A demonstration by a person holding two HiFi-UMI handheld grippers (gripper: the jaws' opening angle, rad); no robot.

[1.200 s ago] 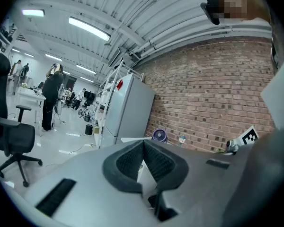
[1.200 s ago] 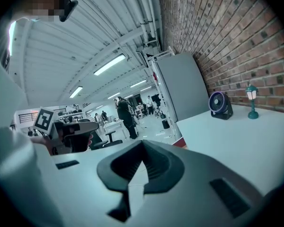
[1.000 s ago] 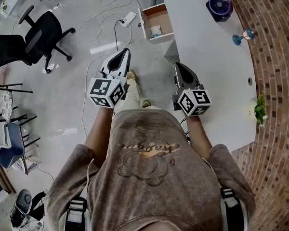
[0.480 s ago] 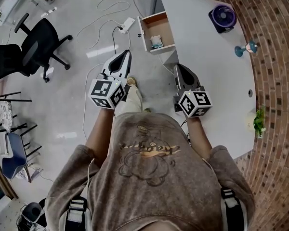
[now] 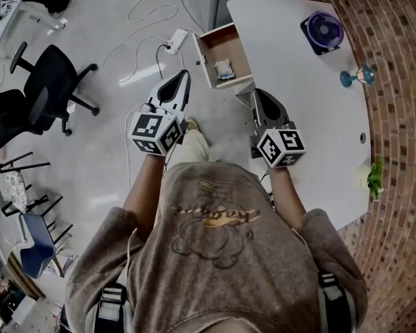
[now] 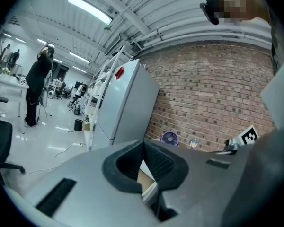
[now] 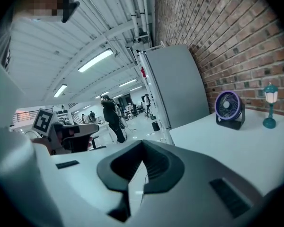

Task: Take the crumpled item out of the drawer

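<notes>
Lying in drawer (image 5: 225,46), crumpled item (image 5: 224,69), beyond left tool (image 5: 184,75), right tool (image 5: 257,94), both closed, empty

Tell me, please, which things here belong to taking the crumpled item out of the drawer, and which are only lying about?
Belong to the job:
- open drawer
- crumpled item inside it
- left gripper and right gripper, both shut and empty

Only lying about:
- purple fan, small teal lamp and small plant on the white table
- power strip and office chair on the floor
</notes>
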